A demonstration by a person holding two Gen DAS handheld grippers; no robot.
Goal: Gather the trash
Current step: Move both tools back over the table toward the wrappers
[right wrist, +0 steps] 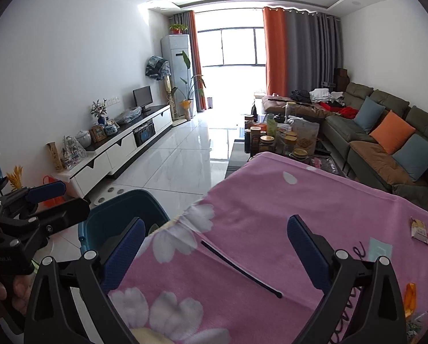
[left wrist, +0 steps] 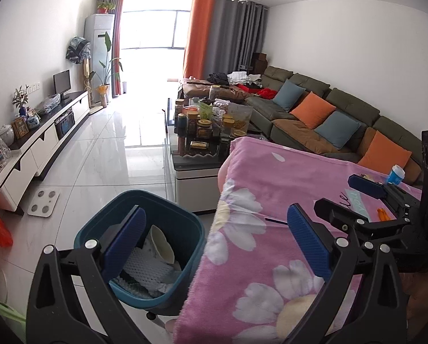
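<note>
A teal trash bin [left wrist: 182, 215] stands on the floor beside the pink flowered blanket [left wrist: 271, 177]; inside it lie a white paper bowl [left wrist: 162, 243] and foam netting [left wrist: 145, 269]. My left gripper [left wrist: 216, 210] hangs open above the bin's right rim and the blanket's edge, nothing between its fingers. My right gripper [right wrist: 216, 220] is open over the blanket, empty, with a thin dark stick [right wrist: 239, 269] lying just below it. At the blanket's right lie a snack wrapper [right wrist: 418, 229], an orange wrapper [right wrist: 410, 292] and a blue-and-white cup [left wrist: 396, 175].
A glass coffee table [left wrist: 185, 154] crowded with jars stands beyond the blanket, and a green sofa [left wrist: 343, 106] with cushions runs along the right. A white TV cabinet [left wrist: 50, 132] lines the left wall. A bathroom scale [left wrist: 43, 202] lies on the tiled floor near the bin.
</note>
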